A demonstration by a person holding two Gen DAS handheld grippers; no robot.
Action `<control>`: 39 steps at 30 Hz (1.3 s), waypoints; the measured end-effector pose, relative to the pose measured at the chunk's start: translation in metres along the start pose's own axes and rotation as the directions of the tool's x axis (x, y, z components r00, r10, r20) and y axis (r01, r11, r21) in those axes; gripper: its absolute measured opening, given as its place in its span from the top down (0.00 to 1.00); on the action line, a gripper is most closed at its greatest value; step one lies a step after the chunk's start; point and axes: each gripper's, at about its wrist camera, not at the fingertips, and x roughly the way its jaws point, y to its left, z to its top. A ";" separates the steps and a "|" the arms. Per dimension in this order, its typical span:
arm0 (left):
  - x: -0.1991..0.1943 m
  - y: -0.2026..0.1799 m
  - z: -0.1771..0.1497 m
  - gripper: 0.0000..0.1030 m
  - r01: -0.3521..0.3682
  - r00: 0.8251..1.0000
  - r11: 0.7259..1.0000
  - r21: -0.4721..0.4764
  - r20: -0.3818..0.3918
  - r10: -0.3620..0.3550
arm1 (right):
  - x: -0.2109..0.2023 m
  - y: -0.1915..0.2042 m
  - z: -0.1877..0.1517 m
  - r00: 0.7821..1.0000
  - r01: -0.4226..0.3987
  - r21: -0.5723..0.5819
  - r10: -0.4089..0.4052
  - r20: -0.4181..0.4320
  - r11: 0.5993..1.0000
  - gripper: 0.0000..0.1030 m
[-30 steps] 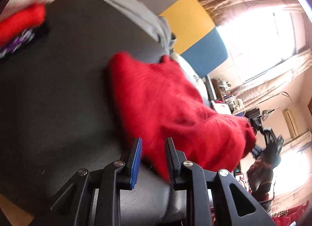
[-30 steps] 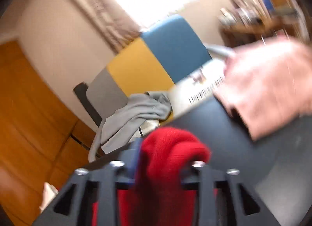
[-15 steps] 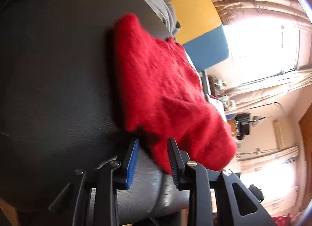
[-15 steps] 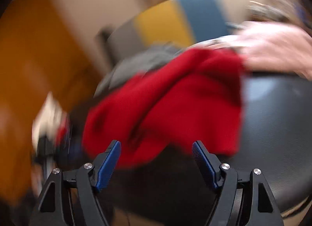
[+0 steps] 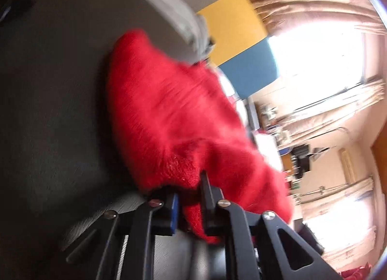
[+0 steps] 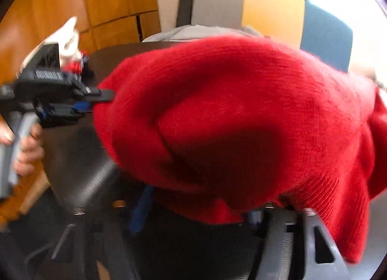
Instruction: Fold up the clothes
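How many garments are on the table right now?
2 visible: a red sweater mid-table, pinched by the left gripper, and a grey garment draped at the far edge. Others may be hidden behind the sweater.

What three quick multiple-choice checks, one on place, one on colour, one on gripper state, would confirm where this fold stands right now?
1. Where does the red sweater lie?
A. On the dark table
B. On the floor
C. On a white shelf

2. What colours are the chair backs behind the table?
A. All black
B. Grey, yellow and blue
C. Green and white

3. What is the left gripper doing?
A. Open, far from any cloth
B. Shut on the sweater's edge
C. Holding a grey garment

Answers:
1 A, the sweater spreads over the dark tabletop in both views.
2 B, three panels in those colours stand behind the table.
3 B, red fabric is pinched between its fingers in the left wrist view; the right gripper is spread wide under the cloth.
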 end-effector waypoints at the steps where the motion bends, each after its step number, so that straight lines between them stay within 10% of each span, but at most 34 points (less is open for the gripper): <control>1: -0.004 -0.012 0.010 0.91 0.014 1.000 0.999 0.031 0.026 -0.015 | -0.005 -0.004 0.003 0.997 -0.078 0.060 0.079 -0.001 0.995 0.81; 3: -0.017 -0.039 0.030 0.91 0.074 0.995 0.993 0.096 0.062 -0.080 | -0.017 -0.007 0.005 0.964 -0.265 0.160 0.262 0.039 0.951 0.81; 6: -0.029 -0.070 0.050 0.77 0.090 0.992 0.982 0.165 0.073 -0.103 | -0.037 0.001 0.004 0.853 -0.521 0.192 0.504 0.133 0.831 0.81; 8: -0.029 -0.074 0.055 0.74 0.073 0.995 0.983 0.167 0.053 -0.083 | -0.045 0.005 0.001 0.726 -0.687 0.229 0.655 0.207 0.689 0.65; 10: -0.027 -0.066 0.051 0.74 0.011 0.999 0.989 0.148 0.041 -0.017 | -0.049 0.011 -0.003 0.696 -0.718 0.232 0.683 0.224 0.656 0.33; 11: -0.028 -0.057 0.048 0.74 -0.025 0.999 0.991 0.134 0.037 0.020 | -0.052 0.015 -0.005 0.696 -0.718 0.226 0.687 0.211 0.658 0.17; 15: -0.044 -0.005 0.019 0.74 -0.076 0.997 0.997 0.019 0.002 0.076 | -0.054 0.018 -0.019 0.727 -0.678 0.250 0.681 0.085 0.692 0.15; 21: -0.081 0.064 -0.035 0.73 -0.035 0.999 0.983 -0.179 -0.045 0.027 | -0.069 -0.017 -0.031 0.903 -0.423 0.255 0.428 0.038 0.869 0.14; 26: -0.081 0.033 -0.069 0.59 0.062 0.985 0.997 -0.038 -0.158 -0.067 | -0.081 -0.046 -0.041 0.983 -0.177 0.249 0.183 -0.001 0.952 0.14; 32: -0.053 -0.037 -0.093 0.44 0.089 0.966 0.964 0.249 -0.256 -0.023 | -0.095 -0.082 -0.052 0.991 0.132 0.229 -0.126 -0.043 0.965 0.13; 36: -0.030 -0.074 -0.108 0.42 -0.045 0.959 0.849 0.526 -0.214 0.184 | -0.096 -0.086 -0.057 0.987 0.159 0.223 -0.154 -0.038 0.962 0.03; 37: -0.023 -0.071 -0.104 0.42 -0.066 0.954 0.855 0.514 -0.218 0.205 | -0.096 -0.085 -0.057 0.985 0.170 0.195 -0.162 -0.059 0.966 0.03; 39: -0.011 -0.063 -0.097 0.79 -0.110 0.942 0.866 0.488 -0.226 0.247 | -0.095 -0.082 -0.057 0.978 0.192 0.119 -0.179 -0.111 0.974 0.03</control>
